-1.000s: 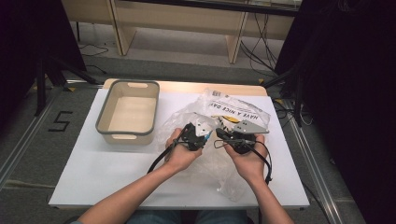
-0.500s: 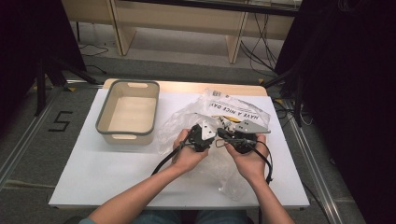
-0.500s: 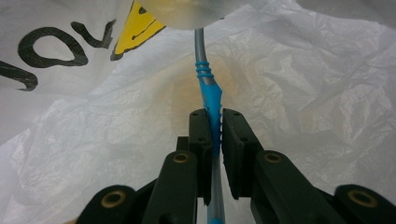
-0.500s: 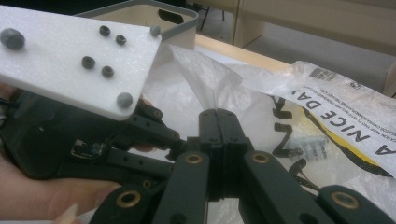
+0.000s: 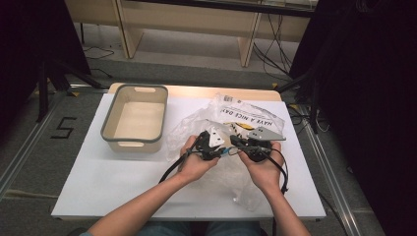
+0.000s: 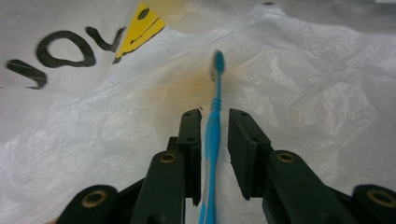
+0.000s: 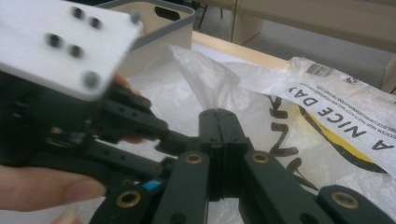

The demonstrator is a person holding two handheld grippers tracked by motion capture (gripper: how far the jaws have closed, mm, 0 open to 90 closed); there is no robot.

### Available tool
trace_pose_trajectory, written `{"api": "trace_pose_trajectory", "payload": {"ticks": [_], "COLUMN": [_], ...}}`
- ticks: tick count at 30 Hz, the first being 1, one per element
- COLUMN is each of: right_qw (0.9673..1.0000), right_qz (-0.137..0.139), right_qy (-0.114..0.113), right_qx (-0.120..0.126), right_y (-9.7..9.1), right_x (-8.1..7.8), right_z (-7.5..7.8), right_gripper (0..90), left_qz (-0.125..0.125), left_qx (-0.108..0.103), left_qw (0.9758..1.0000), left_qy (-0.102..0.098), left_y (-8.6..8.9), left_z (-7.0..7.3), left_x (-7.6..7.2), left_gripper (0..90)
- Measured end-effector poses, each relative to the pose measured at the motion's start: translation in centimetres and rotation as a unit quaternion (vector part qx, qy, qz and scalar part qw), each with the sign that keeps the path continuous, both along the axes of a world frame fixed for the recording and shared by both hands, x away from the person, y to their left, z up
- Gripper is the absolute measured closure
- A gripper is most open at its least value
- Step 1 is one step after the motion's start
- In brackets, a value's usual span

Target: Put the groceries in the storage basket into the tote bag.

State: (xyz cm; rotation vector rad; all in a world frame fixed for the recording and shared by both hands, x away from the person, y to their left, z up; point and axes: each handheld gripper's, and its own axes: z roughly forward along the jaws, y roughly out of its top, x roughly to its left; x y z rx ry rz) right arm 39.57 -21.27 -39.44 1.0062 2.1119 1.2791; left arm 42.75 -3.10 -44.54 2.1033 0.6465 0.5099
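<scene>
A blue toothbrush (image 6: 215,93) lies between the jaws of my left gripper (image 6: 215,116), head pointing away over the white film of a plastic bag (image 6: 303,93). These jaws have just been opening: a gap shows on the right of the handle, and the pads do not press on it. My right gripper (image 7: 218,114) is shut on a raised fold of the bag (image 7: 205,79). In the high view both grippers meet over the crumpled bag (image 5: 251,118), the left gripper (image 5: 219,147) close beside the right gripper (image 5: 241,145).
A beige bin with a grey rim (image 5: 110,115) stands at the table's left rear, its inside bare. The white table top (image 5: 98,182) stretches to the front left. Cables trail from both grippers toward the person.
The left hand has shifted slightly right, closer to the right gripper. The right hand has held still with the bag fold.
</scene>
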Motion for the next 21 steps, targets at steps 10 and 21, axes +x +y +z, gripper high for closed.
{"api": "trace_pose_trajectory", "payload": {"ticks": [10,21], "right_qw": [0.9999,0.9990], "right_qz": [0.004,0.015], "right_qy": [0.010,0.037], "right_qx": [-0.005,-0.018], "right_y": [-0.1,-0.5], "right_x": [-0.3,-0.9], "right_z": [-0.3,-1.1], "right_gripper": [90.0,90.0], "left_qz": [-0.013,0.013], "left_qx": [-0.006,-0.029], "left_qw": [0.9998,0.9994], "left_qy": [-0.014,-0.010], "left_y": [3.5,8.9], "left_z": [2.3,3.3], "left_x": [-3.3,-6.7], "left_gripper": [66.6,63.4]}}
